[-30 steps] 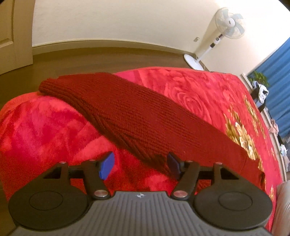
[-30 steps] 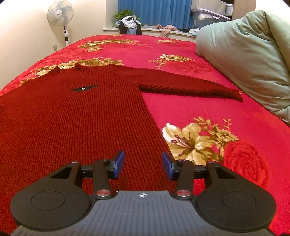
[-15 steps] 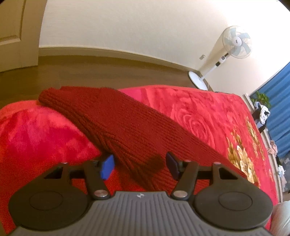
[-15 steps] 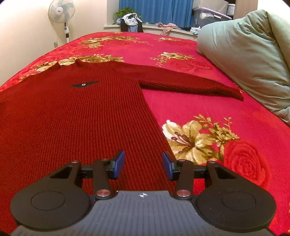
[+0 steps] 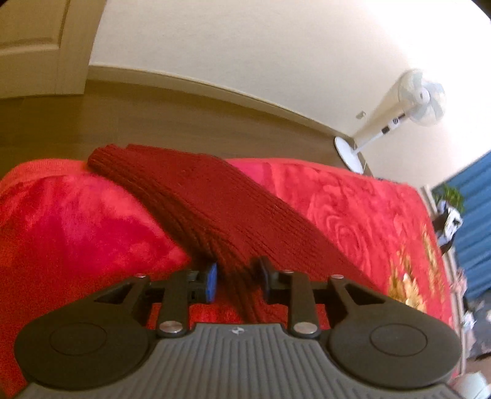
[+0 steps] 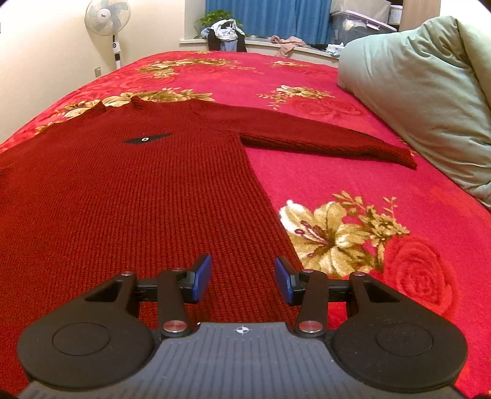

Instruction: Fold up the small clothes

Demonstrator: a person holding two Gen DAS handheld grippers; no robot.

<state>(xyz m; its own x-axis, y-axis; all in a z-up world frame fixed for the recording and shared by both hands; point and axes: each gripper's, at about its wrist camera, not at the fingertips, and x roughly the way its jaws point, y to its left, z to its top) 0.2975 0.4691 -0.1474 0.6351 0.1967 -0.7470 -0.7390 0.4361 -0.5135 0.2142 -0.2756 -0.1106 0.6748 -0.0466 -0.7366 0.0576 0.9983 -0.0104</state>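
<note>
Sweater [image 6: 129,196]: dark red knit, laid flat on red floral blanket [image 6: 353,172], front up, small black label on chest.
Sleeve, L view [image 5: 214,211]: runs diag. from blanket's corner edge down to the L gripper; bunched into ridges near the fingers.
Sleeve, R view [image 6: 331,142]: stretched out flat toward green duvet [image 6: 423,92]; cuff near it, not touching.
L gripper [image 5: 237,280]: fingers closed in on bunched sleeve fabric, knit pinched betw. the blue pads [image 5: 211,282]; fabric passes under gripper body.
R gripper [image 6: 242,277]: fingers apart, nothing betw. them; sits low over sweater's lower body, near its R side edge. Contact w/ knit: can't tell.
Background: pedestal fan [image 6: 107,18] by wall, blue curtain [image 6: 276,15] at far end, wood floor [image 5: 153,122] past bed corner.
</note>
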